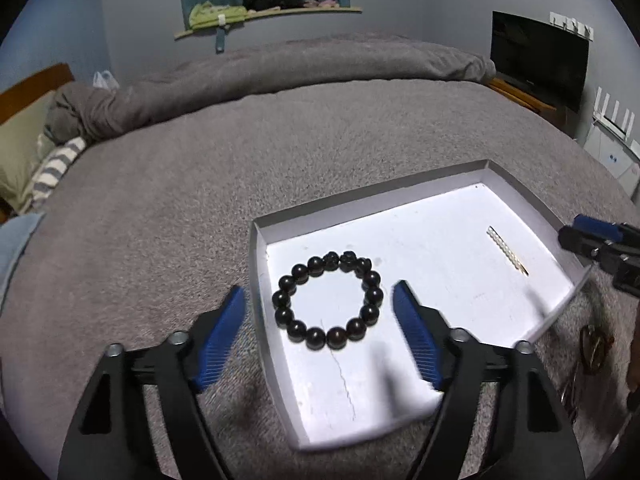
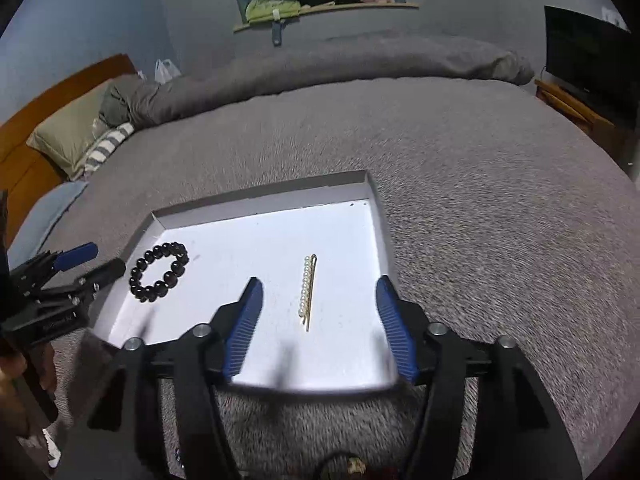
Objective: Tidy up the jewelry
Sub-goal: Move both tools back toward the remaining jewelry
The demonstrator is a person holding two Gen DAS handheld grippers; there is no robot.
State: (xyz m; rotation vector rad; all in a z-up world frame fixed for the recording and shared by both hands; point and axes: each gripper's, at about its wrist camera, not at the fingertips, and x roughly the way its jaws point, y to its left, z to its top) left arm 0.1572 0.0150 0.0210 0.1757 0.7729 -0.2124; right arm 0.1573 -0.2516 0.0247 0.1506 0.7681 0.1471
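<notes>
Dark beaded bracelet (image 1: 328,300): lying flat in the left part of the white tray (image 1: 256,280), directly ahead of the left gripper (image 1: 319,300) and between the lines of its two fingers; judging by the round glossy beads, it is probably fairly weighty for its size, floppy rather than stiff, and apt to roll or slide off smooth pads.
Left gripper: standing wide, holding nothing, its left finger hanging outside the tray wall and its right finger over the tray floor.
Hold on bracelet: pinching across one side of the ring, over a couple of beads, is looking safer than spanning the whole loop.
Tray wall: sitting in the way of the left finger, which is needing to clear it before closing.
Pearl hair pin (image 2: 307,292): lying lengthwise on the tray floor just ahead of the right gripper (image 2: 319,304), between its fingers and nearer the left one; likely light, thin and stiff, with slippery pearls.
Hold on pin: closing across the middle of the pearl row is seeming best, since the bare gold tip is lying very flat.
Right gripper: standing wide, holding nothing, hovering over the tray's near edge.
Grey bedcover (image 2: 480,220): bearing the tray, soft and probably yielding under pressure.
Small items beside tray (image 1: 594,346): blurred, unidentifiable.
</notes>
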